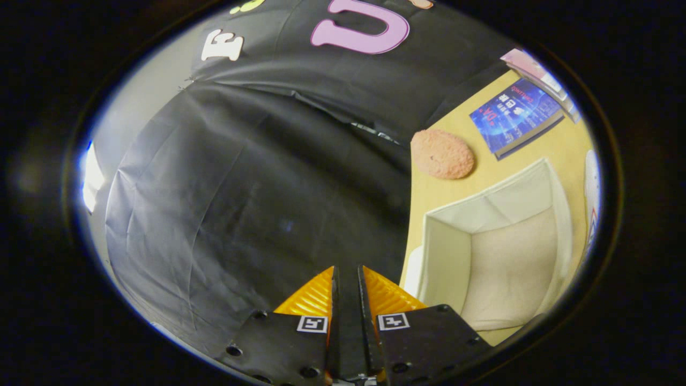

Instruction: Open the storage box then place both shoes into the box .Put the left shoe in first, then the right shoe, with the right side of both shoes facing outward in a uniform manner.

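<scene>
The storage box (498, 252), a pale fabric one with soft walls, stands open on the light wooden table (429, 209), its mouth showing a bare cream-coloured inside. It lies off to the right of the gripper (347, 279), beside the fingers and a little ahead of them, not between them. The fingers stand close together with only a slim dark slit left, holding nothing, and they point at the black cloth wall (257, 187) of the booth, past the table's edge. Beyond the box, farther along the table, rests a pinkish, rough-surfaced oval pad (442, 154), apart from the box's far wall. Farther still lies a blue book (514, 118), with a second, paler book or booklet (538, 72) just beyond it. At the far right side of the box, a sliver of a white shoe (592, 203) shows on the table, too cut off to tell which shoe it is.
</scene>
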`<act>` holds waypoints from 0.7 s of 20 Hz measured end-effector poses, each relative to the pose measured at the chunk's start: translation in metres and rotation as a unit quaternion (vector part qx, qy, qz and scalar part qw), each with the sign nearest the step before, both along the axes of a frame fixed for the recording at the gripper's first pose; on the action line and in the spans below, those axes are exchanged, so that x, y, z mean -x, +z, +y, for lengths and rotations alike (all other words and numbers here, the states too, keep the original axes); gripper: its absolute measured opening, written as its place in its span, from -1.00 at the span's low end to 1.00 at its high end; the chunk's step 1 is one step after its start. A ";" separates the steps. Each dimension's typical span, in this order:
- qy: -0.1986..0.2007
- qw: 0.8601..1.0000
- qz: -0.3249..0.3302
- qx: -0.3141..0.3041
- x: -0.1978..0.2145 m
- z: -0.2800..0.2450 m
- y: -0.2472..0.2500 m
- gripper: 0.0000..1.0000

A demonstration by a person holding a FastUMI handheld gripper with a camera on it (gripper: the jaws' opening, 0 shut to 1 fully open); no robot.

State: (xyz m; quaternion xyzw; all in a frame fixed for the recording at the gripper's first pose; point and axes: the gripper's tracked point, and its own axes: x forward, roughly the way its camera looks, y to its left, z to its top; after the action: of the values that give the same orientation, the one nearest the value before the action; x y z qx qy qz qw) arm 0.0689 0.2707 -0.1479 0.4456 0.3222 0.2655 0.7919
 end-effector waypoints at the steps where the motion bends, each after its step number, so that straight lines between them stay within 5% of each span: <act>1: -0.009 1.000 -0.001 0.004 -0.003 -0.013 -0.001 -0.60; 14: -0.128 0.989 0.028 0.064 -0.001 -0.191 -0.056 -0.60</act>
State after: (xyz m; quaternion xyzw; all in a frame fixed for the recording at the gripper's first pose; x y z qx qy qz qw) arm 0.0695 0.0799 -0.2038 0.4389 0.3007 0.1286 0.8369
